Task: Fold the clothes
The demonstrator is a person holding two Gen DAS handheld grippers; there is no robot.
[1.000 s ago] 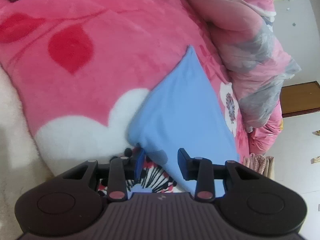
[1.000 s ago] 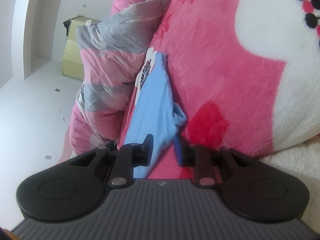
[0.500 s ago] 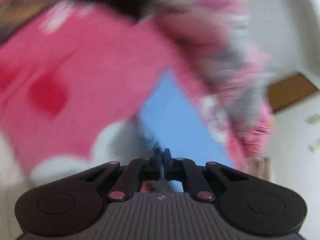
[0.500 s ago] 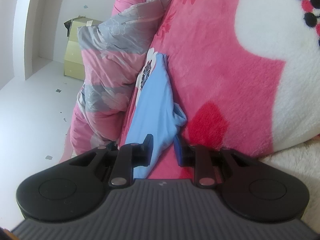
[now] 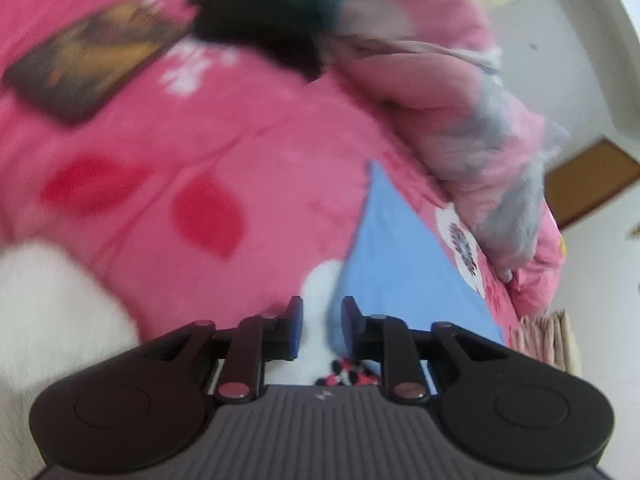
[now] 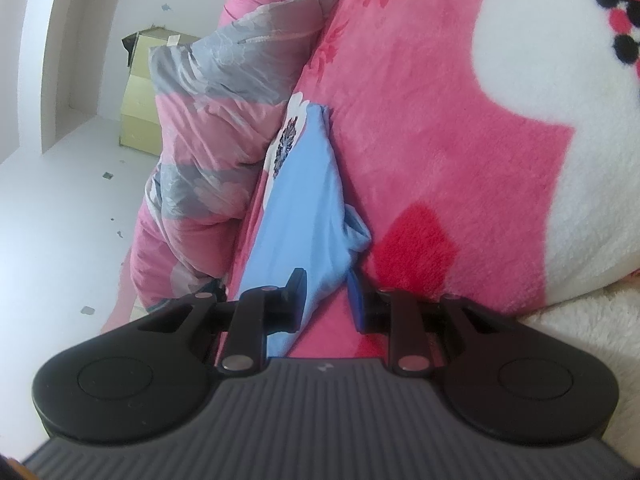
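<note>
A light blue garment (image 5: 404, 264) lies as a long narrow shape on the pink flowered blanket (image 5: 240, 152), beside a rolled quilt. My left gripper (image 5: 322, 320) is open over a white patch of blanket, and the garment's near left edge reaches between its fingers. The left wrist view is blurred by motion. In the right wrist view the same blue garment (image 6: 304, 200) runs away from me, bunched on its right side. My right gripper (image 6: 326, 286) is open, with the garment's near end lying loose between its fingers.
A rolled pink and grey quilt (image 5: 480, 120) (image 6: 208, 100) borders the garment. A dark flat rectangle (image 5: 84, 68) and a black cloth heap (image 5: 256, 28) lie at the blanket's far end. White fleece (image 6: 592, 340) edges the bed. A cardboard box (image 6: 140, 92) stands on the white floor.
The left gripper went from open to shut half a second ago while swinging fast, and is open again now. The blue garment looks narrower than before. The right gripper has hardly moved.
</note>
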